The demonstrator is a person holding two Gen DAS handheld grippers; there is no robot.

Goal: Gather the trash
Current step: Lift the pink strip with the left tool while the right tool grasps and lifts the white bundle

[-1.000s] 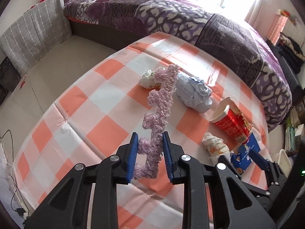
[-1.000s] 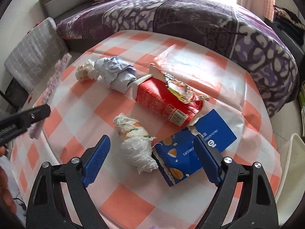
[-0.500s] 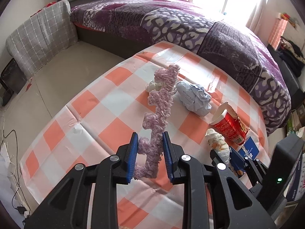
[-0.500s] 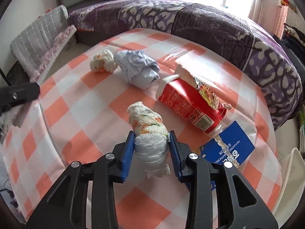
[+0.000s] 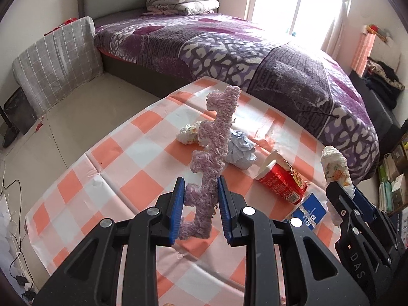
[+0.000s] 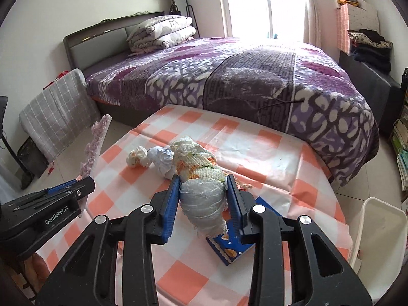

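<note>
Left gripper (image 5: 199,205): blue pads pressed on a fuzzy purple strip (image 5: 213,153), which stands nearly upright above the tabletop and leans a little to the right at its top.
Purple strip, other view: seen at the left of the right wrist view (image 6: 94,144), rising from the left gripper (image 6: 85,187) over the left edge of the tabletop.
Right gripper (image 6: 202,205): fingers closed narrowly around a white wad of wrapping (image 6: 201,181) with orange and green print, lifted clear of the tabletop.
White wad, other view: sticks up out of the right gripper (image 5: 349,199) at the right side of the left wrist view (image 5: 335,165).
Table (image 5: 142,158): covered with an orange and white checked cloth; its far edge lies close to the bed.
Small crumpled wrapper (image 5: 188,134): on the tabletop toward the far edge, just beside a pale blue paper ball (image 5: 241,151).
Red carton (image 5: 280,179): lying on its side near the right edge of the tabletop, open torn end pointing right.
Blue box (image 6: 230,246): flat on the tabletop near the right edge, partly hidden under the right gripper.
White bin (image 6: 377,229): on the floor just past the table's right edge.
Bed (image 6: 255,76): purple patterned cover, beyond the far edge of the table.
</note>
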